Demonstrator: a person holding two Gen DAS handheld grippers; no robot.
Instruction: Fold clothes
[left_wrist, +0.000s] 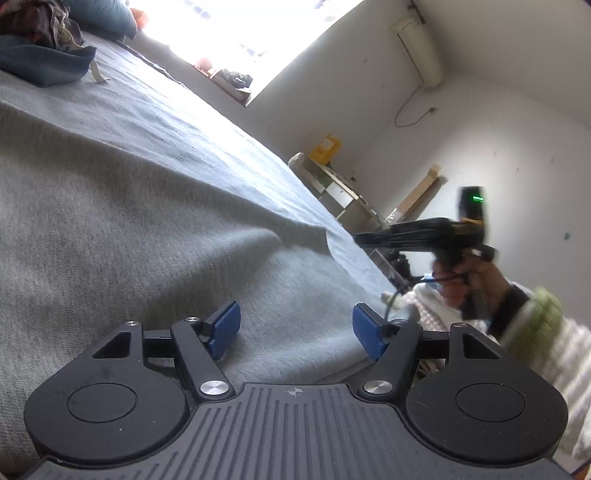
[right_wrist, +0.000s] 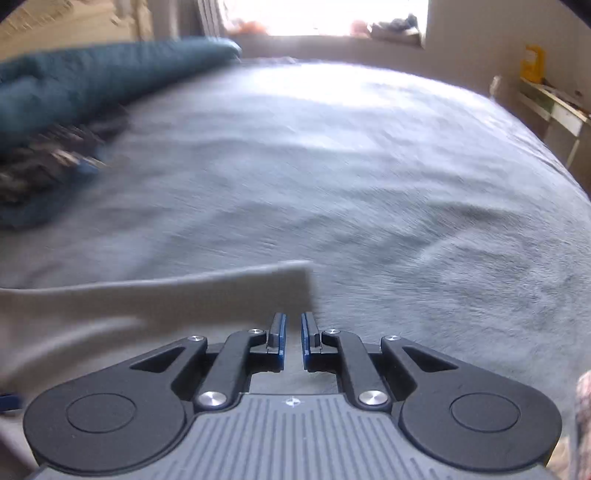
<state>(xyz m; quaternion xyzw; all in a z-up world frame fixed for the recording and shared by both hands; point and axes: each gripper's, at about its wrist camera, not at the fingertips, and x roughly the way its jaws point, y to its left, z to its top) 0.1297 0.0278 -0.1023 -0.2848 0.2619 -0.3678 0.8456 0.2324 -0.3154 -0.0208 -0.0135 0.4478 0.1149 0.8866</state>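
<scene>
A grey garment (left_wrist: 155, 206) lies spread on the bed (right_wrist: 369, 166). The left gripper (left_wrist: 295, 328) hovers over it, fingers wide apart, empty. The right gripper (right_wrist: 292, 332) (view blurred) is nearly closed at the garment's corner; grip unclear.

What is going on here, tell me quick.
A person is folding clothes on a bed with a handheld gripper in each hand. The left gripper is open over a grey garment spread on the grey bedcover, gripping nothing. The right gripper has its fingers nearly together at the garment's corner; whether it pinches the cloth is unclear. A pile of dark clothes waits further back.
</scene>
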